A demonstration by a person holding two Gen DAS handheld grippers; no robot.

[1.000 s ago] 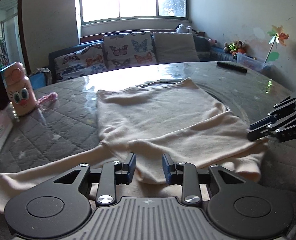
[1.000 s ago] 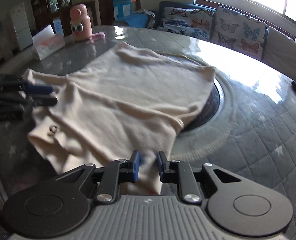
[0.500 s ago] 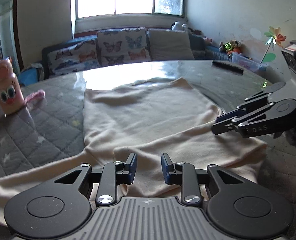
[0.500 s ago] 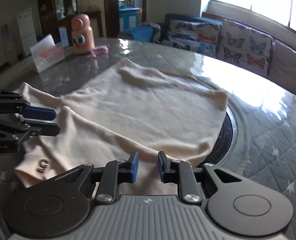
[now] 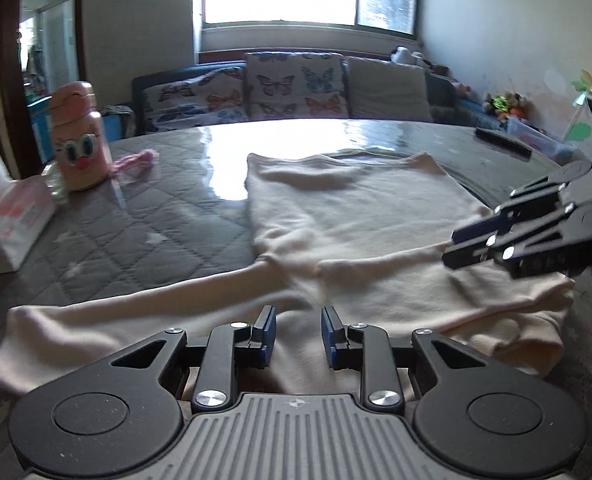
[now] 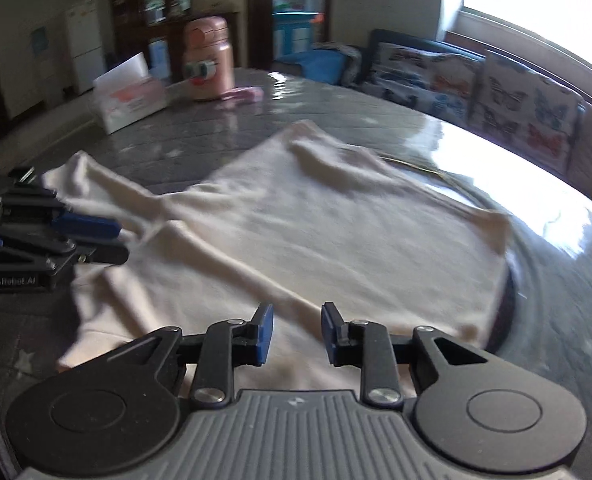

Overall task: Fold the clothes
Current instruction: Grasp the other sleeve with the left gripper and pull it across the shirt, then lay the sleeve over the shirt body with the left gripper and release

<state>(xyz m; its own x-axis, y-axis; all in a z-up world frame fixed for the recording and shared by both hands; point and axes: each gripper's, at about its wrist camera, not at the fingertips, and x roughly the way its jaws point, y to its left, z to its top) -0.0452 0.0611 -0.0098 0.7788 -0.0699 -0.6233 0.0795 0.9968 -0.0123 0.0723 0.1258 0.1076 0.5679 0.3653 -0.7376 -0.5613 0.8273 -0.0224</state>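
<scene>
So the cream sweater [image 5: 352, 216] is lying spread out flat on the round grey quilted worktop [image 5: 144, 224], and everything else sits around it. One sleeve [image 5: 144, 312] is stretching out sideways from the sweater body toward the tissue box [image 5: 8, 220], the other is lying folded across the sweater's near part.

The left tool [image 5: 296, 332] is hovering low over the sweater's near edge, its blue-padded fingers [image 5: 266, 330] parted with nothing between them, cloth showing through the gap. The right tool [image 6: 296, 332] is doing the same over the sweater's opposite side, also standing apart and gripping nothing. In the left wrist view the right tool [image 5: 456, 248] is showing from the side, hanging just above the folded-over sleeve; can't tell if it's touching the fabric.

Past the sweater, a pink bottle with a cartoon face [image 5: 81, 136] is standing upright near the tissue box, with some pink stringy thing [image 5: 136, 160] just beside it. A dark remote [image 5: 502, 142] is lying beyond the sweater's far corner. Behind the worktop a sofa with butterfly cushions [image 5: 292, 88] is sitting under the window.
</scene>
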